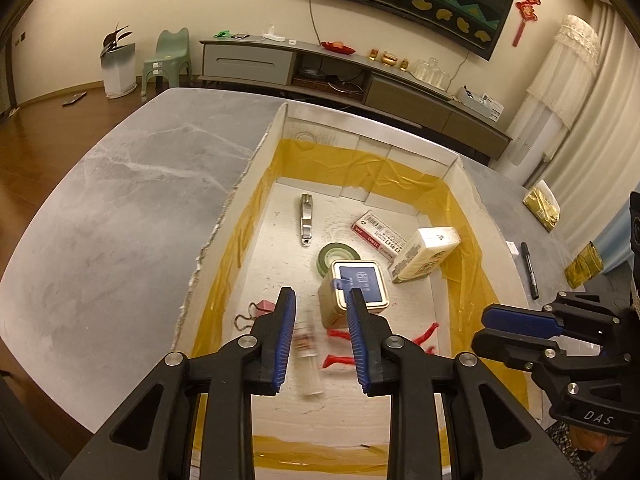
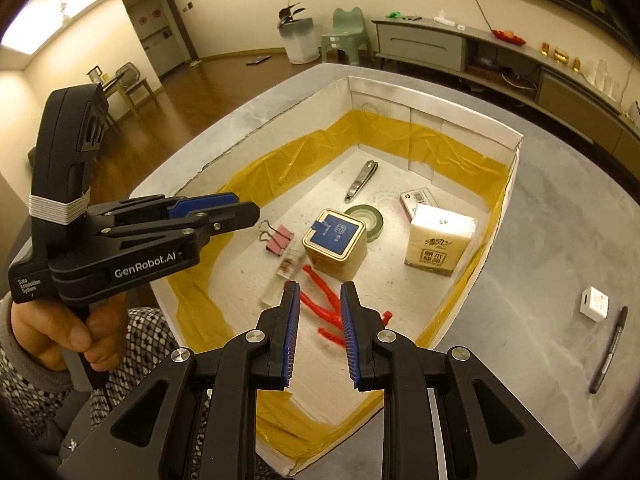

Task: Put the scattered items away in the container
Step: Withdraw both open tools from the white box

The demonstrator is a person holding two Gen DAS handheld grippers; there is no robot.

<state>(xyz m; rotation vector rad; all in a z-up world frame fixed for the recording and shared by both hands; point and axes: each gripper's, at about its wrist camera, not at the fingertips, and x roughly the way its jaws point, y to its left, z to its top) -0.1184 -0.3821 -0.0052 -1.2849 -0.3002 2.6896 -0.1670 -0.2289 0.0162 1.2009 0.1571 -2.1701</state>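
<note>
A white cardboard box (image 1: 256,168) lined with yellow tape holds a nail clipper (image 1: 306,216), a green tape roll (image 1: 338,256), a blue-lidded tin (image 1: 358,288), a tissue pack (image 1: 426,254), a pink binder clip (image 1: 264,308), red pipe cleaners (image 1: 340,360) and a clear vial (image 1: 308,356), which looks blurred. My left gripper (image 1: 320,292) hangs open above the vial with nothing in it. Over the box's near end, my right gripper (image 2: 320,286) is open and empty above the pipe cleaners (image 2: 324,300). A black marker (image 2: 608,352) and a small white cube (image 2: 595,303) lie outside the box.
The box sits on a grey marble table (image 1: 120,200). Two gold packets (image 1: 542,204) (image 1: 584,266) lie near the table's right edge. A person's hand (image 2: 60,332) grips the left tool's handle. A TV cabinet (image 1: 360,76) stands behind the table.
</note>
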